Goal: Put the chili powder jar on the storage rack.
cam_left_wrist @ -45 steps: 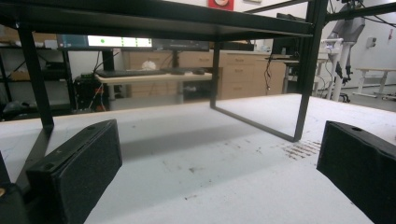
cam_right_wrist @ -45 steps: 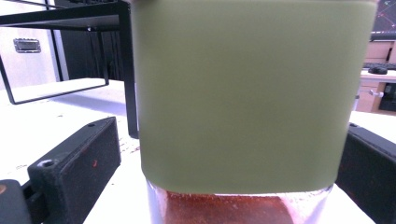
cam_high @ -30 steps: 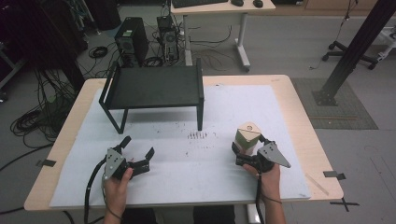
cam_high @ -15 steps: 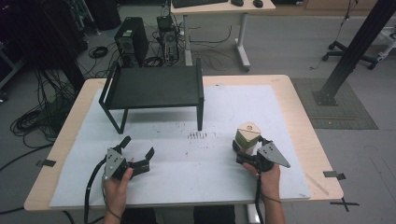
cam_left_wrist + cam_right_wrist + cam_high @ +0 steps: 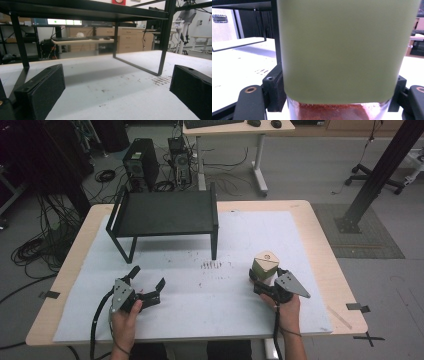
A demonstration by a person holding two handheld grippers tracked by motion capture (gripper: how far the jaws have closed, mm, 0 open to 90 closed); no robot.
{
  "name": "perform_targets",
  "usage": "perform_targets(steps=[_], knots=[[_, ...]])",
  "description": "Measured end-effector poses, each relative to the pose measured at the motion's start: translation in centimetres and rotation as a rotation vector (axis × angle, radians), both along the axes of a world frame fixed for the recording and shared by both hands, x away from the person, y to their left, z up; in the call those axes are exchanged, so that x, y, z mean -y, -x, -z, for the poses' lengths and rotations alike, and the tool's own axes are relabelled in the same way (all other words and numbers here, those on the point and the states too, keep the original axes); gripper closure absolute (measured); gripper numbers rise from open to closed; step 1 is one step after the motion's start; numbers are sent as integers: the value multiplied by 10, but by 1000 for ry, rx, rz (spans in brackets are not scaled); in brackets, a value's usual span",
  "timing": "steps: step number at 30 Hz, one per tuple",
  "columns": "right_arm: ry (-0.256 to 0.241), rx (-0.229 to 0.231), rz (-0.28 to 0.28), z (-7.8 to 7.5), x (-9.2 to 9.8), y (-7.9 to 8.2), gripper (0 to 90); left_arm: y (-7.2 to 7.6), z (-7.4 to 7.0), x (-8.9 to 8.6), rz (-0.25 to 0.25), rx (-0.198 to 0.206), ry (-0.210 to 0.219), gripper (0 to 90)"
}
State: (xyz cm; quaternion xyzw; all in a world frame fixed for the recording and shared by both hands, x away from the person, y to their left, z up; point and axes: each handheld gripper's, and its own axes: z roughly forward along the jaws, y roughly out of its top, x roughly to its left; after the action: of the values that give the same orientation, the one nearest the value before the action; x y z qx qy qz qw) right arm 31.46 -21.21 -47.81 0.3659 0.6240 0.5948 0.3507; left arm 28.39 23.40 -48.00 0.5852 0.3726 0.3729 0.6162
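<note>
Near the counter's (image 5: pixel 320 245) front edge, toward its right corner, the right claw (image 5: pixel 260 282) grips a jar (image 5: pixel 264 266) standing upright between its jaws. Leftward, the left claw (image 5: pixel 146 282) gapes empty. Beyond stands a rack (image 5: pixel 165 212).

My container (image 5: pixel 264 266) stands upright on the white table cover near my right side, olive-green sleeve above, clear base showing reddish-brown powder (image 5: pixel 332 112) inside, tan top.
</note>
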Motion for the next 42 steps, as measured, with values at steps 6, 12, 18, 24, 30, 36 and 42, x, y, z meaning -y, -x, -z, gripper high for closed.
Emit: perform_targets(steps=[6,12,18,24,30,36,42], knots=[[-13,-4,3,0,1,0,283,0,0,0,0,-2,1,2],[-9,-15,-10,0,3,-1,291,0,0,0,0,-2,0,2],[-9,-17,-14,0,4,-1,294,0,0,0,-1,-2,0,2],[-7,-15,-13,0,3,-1,294,0,0,0,-1,-2,0,2],[-7,-15,-14,0,4,-1,294,0,0,0,-1,-1,0,2],[-8,-15,-14,0,4,-1,294,0,0,0,-1,-2,1,2],[-7,-14,-15,0,4,-1,294,0,0,0,-1,-2,2,2]])
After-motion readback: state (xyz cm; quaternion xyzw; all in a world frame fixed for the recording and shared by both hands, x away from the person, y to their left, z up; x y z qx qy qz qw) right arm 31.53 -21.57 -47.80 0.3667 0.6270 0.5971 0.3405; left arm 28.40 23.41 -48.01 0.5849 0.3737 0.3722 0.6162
